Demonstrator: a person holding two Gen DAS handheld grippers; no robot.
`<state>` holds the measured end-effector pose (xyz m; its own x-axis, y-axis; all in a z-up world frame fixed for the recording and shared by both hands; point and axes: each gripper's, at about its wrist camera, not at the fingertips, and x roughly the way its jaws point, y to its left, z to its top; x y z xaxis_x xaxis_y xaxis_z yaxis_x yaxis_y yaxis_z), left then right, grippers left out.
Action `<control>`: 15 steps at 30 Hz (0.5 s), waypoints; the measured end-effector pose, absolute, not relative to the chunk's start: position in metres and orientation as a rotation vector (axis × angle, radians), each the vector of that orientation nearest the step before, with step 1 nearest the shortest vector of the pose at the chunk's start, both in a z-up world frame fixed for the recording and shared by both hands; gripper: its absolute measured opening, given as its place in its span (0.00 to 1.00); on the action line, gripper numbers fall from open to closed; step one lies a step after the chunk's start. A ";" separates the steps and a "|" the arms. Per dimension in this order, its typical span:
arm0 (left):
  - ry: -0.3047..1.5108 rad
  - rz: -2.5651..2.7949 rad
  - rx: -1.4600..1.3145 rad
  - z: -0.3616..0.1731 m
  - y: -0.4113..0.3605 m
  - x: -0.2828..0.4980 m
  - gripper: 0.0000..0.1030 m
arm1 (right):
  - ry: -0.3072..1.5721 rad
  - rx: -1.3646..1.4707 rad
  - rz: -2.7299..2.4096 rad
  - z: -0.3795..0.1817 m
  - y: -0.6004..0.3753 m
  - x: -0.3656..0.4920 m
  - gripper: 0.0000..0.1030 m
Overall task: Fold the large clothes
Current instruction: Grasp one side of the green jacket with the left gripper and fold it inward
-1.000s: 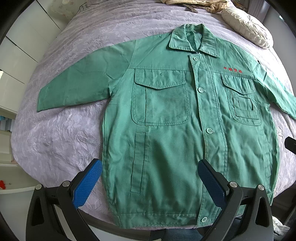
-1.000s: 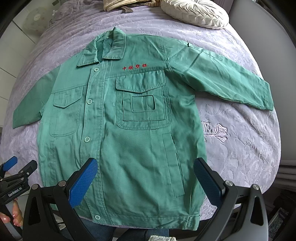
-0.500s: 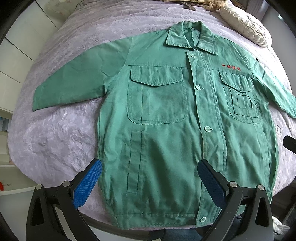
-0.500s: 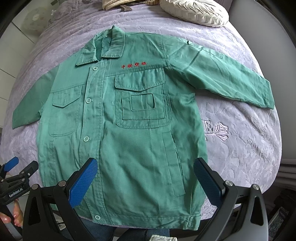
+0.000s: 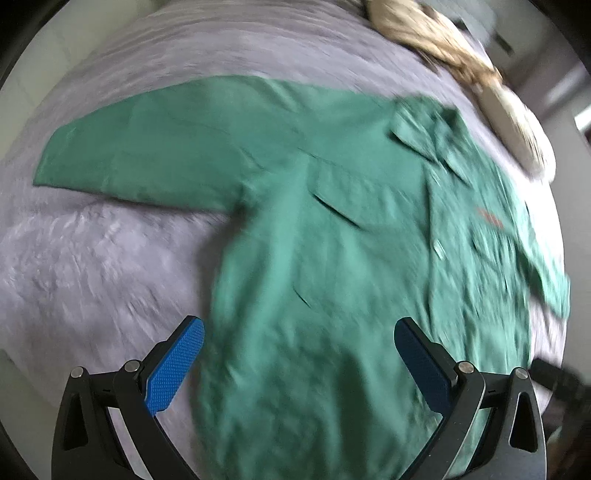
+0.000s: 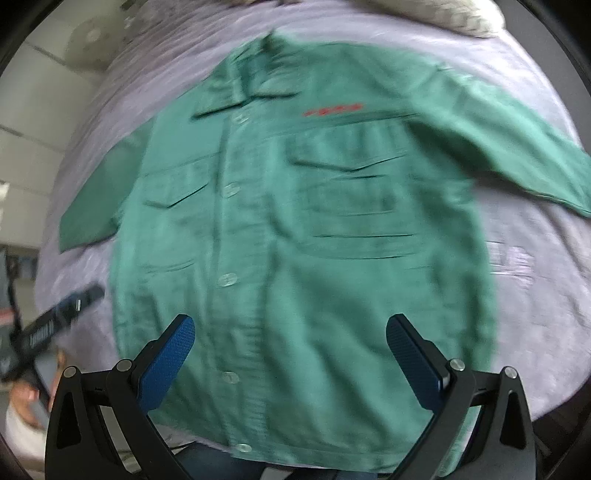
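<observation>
A green work jacket [image 5: 332, 258] [image 6: 314, 229] lies flat and buttoned on a lilac bedspread [image 5: 92, 277], with both sleeves spread out to the sides. Red lettering marks its chest. My left gripper [image 5: 299, 354] hangs open above the jacket's left flank, below the left sleeve [image 5: 155, 147]. My right gripper [image 6: 291, 350] is open over the lower front of the jacket, near the button line. Nothing sits between either pair of blue pads. Both views are blurred by motion.
A beige garment [image 5: 454, 62] and a pale cushion [image 6: 465, 18] lie at the head of the bed. The left gripper's tip [image 6: 59, 314] and a hand [image 6: 26, 402] show at the right wrist view's left edge. White cabinets [image 6: 40, 110] stand left of the bed.
Both grippers have swung forward and lower over the jacket. The left view has turned toward the left sleeve. The jacket lies as before, and both grippers stay open.
</observation>
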<state>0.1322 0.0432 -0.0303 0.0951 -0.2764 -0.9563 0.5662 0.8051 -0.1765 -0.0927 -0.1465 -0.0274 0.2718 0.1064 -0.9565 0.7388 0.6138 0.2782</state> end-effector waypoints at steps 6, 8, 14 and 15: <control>1.244 -0.521 0.097 -0.054 0.097 0.235 1.00 | 1.299 0.802 -0.371 -0.058 -0.111 -0.033 1.00; 1.238 -0.469 0.035 -0.070 0.119 0.270 1.00 | 1.313 0.781 -0.331 -0.070 -0.100 -0.013 1.00; 1.397 -0.488 -0.291 -0.126 0.159 0.323 1.00 | 1.329 0.748 -0.283 -0.088 -0.079 0.031 1.00; 1.387 -0.505 -0.302 -0.128 0.158 0.324 1.00 | 1.329 0.742 -0.277 -0.089 -0.077 0.038 1.00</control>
